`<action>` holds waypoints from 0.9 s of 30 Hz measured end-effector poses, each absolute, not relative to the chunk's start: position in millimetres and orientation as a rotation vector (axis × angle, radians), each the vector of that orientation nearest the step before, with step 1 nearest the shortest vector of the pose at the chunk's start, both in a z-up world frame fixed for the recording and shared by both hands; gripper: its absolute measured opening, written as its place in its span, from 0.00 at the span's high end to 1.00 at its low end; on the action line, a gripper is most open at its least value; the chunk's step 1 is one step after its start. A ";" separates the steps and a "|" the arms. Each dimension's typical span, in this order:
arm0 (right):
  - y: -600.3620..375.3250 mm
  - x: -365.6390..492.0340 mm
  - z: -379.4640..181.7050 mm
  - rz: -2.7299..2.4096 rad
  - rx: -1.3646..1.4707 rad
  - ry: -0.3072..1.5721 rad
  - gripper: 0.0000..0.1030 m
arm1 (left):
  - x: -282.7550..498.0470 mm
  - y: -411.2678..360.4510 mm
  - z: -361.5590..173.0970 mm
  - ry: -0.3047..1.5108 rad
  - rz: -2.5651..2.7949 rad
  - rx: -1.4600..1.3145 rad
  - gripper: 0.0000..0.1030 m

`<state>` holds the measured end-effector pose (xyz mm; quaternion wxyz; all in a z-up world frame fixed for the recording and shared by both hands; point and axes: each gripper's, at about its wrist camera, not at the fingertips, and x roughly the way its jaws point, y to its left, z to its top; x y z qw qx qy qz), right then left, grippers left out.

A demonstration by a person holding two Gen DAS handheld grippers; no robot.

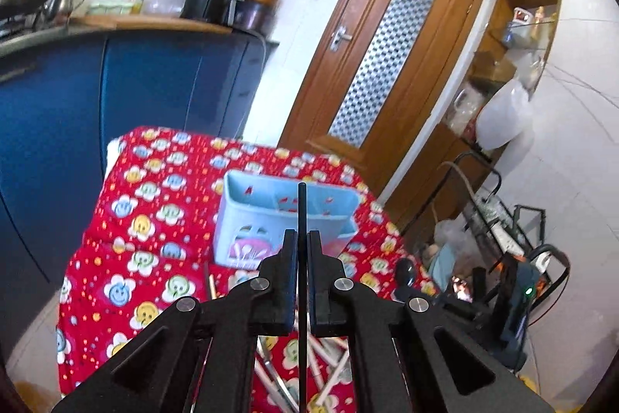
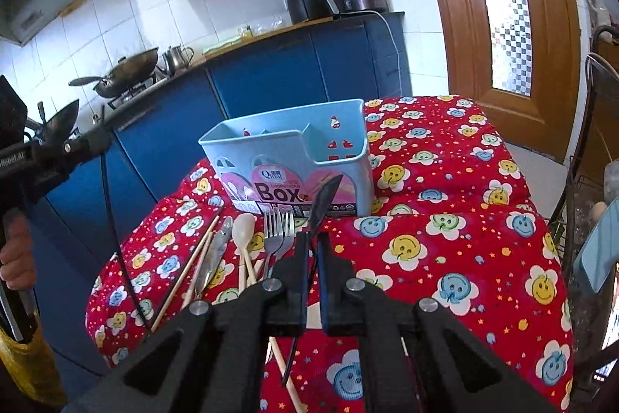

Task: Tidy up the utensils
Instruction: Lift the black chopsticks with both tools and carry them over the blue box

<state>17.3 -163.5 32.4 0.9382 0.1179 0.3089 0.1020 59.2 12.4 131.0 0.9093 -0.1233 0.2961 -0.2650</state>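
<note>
On a table draped in a red smiley-flower cloth (image 2: 445, 188), a person holding two grippers sorts cutlery into a pale blue utensil box (image 2: 286, 157). The left gripper (image 1: 303, 242) is clamped tight on a thin black chopstick (image 1: 301, 211), which stands upright between its jaws and pokes past them toward twelve o'clock. The right gripper (image 2: 312, 246) is likewise closed, pinching a dark metal spoon (image 2: 323, 200) by its neck, bowl tilted toward one o'clock.

The risk, as it looks from here, is slippage: both pieces are slim and smooth, held by narrow contact, and either could pivot or drop if swung quickly. The long chopstick could also catch the box's rim or divider and tip the light container over.

In the left wrist view the box sits just beyond the jaws, at about eleven o'clock of the fingertips. In the right wrist view it stands near, at eleven to twelve o'clock, the spoon's tip overlapping its front label. The remaining utensils, among them forks (image 2: 278, 227), a wooden spoon (image 2: 243, 231) and wooden chopsticks (image 2: 189, 262), lie on the cloth at nine to ten o'clock of the right gripper.
</note>
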 end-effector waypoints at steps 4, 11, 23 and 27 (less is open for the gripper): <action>-166.7 13.9 33.8 0.202 0.241 0.619 0.95 | 52.0 10.7 150.9 0.557 -0.546 -0.243 0.96; -168.6 12.1 34.6 0.203 0.244 0.606 0.95 | 59.1 13.3 195.5 0.466 -0.508 -0.226 0.96; -176.8 15.8 30.2 0.195 0.246 0.595 0.95 | 100.3 18.4 258.2 0.358 -0.395 -0.220 0.96; -180.0 21.4 27.1 0.198 0.246 0.601 0.95 | 115.1 11.3 258.8 0.327 -0.346 -0.177 0.96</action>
